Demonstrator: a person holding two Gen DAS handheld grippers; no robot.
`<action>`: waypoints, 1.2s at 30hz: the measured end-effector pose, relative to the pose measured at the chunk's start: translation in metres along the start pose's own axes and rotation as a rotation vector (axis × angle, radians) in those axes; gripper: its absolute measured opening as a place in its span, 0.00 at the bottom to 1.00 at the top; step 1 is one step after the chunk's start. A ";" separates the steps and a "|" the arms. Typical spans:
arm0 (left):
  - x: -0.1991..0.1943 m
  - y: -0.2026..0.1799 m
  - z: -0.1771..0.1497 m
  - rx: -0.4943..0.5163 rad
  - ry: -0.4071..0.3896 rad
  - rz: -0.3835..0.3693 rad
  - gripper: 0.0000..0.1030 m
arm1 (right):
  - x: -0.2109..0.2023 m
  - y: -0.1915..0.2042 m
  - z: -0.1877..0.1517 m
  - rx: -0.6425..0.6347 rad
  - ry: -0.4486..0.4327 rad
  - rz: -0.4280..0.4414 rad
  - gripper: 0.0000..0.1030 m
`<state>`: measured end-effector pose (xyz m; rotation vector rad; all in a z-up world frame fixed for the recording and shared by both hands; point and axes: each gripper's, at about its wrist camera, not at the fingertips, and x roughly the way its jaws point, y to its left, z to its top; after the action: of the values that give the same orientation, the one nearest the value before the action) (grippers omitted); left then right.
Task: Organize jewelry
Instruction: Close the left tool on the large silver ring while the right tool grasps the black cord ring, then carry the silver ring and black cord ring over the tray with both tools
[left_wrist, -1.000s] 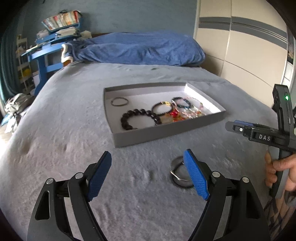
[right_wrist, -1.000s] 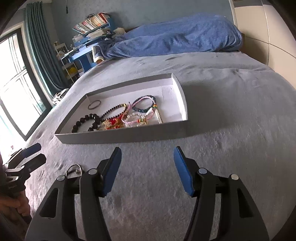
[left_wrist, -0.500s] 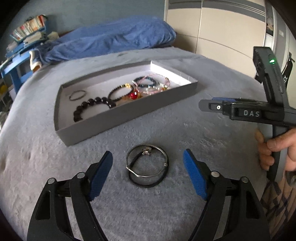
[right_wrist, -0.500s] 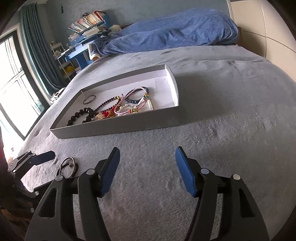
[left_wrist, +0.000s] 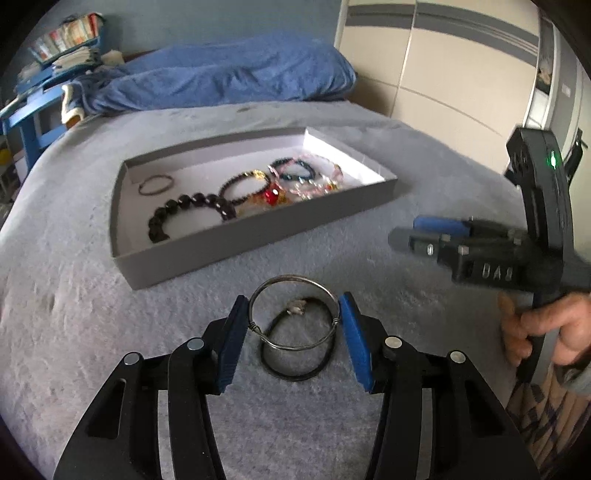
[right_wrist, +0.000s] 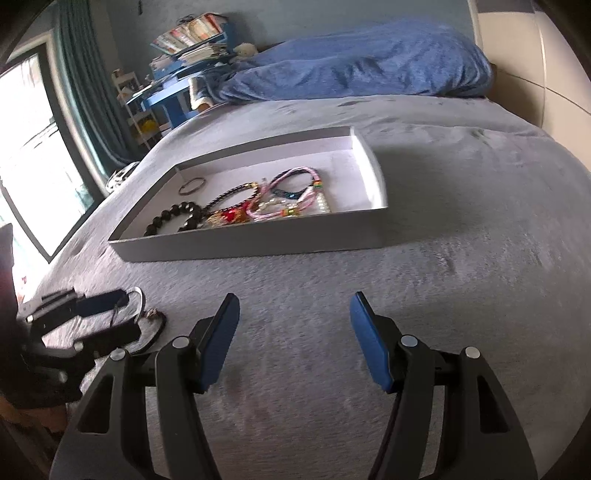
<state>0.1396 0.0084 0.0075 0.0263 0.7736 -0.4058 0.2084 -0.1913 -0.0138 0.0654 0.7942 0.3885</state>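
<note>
A silver wire bangle (left_wrist: 291, 284) lies on the grey bedspread, over a black cord loop (left_wrist: 291, 373) with a small metal charm. My left gripper (left_wrist: 292, 301) straddles the bangle; its jaws are closing and both blue pads touch the bangle's sides. In the right wrist view the bangle (right_wrist: 138, 301) stands tilted between the left gripper's fingers (right_wrist: 99, 301). The grey tray (left_wrist: 258, 236) beyond holds a black bead bracelet (left_wrist: 192, 205), a thin ring (left_wrist: 155, 184) and several coloured bracelets. My right gripper (right_wrist: 293, 299) hovers open over bare bedspread, nothing between its pads.
A person's hand (left_wrist: 535, 325) holds the right gripper's handle at the right edge. A blue pillow and blanket (left_wrist: 229, 77) lie at the head of the bed. A blue desk with books (right_wrist: 177, 92) and a window (right_wrist: 29, 166) stand to the left, wardrobe doors (left_wrist: 443, 74) to the right.
The left gripper swung right and moved in over the bangle, and its jaws narrowed until the pads met the bangle's sides. The right gripper stayed nearly still and open.
</note>
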 end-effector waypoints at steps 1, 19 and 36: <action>-0.003 0.003 0.001 -0.011 -0.009 0.005 0.50 | 0.000 0.003 -0.001 -0.007 0.001 0.007 0.60; -0.027 0.063 -0.002 -0.212 -0.031 0.161 0.50 | 0.035 0.097 -0.012 -0.286 0.126 0.111 0.48; -0.046 0.044 0.024 -0.135 -0.072 0.155 0.50 | 0.006 0.105 -0.001 -0.333 0.056 0.155 0.03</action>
<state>0.1423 0.0612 0.0503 -0.0545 0.7210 -0.2055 0.1782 -0.0920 0.0023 -0.1967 0.7731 0.6667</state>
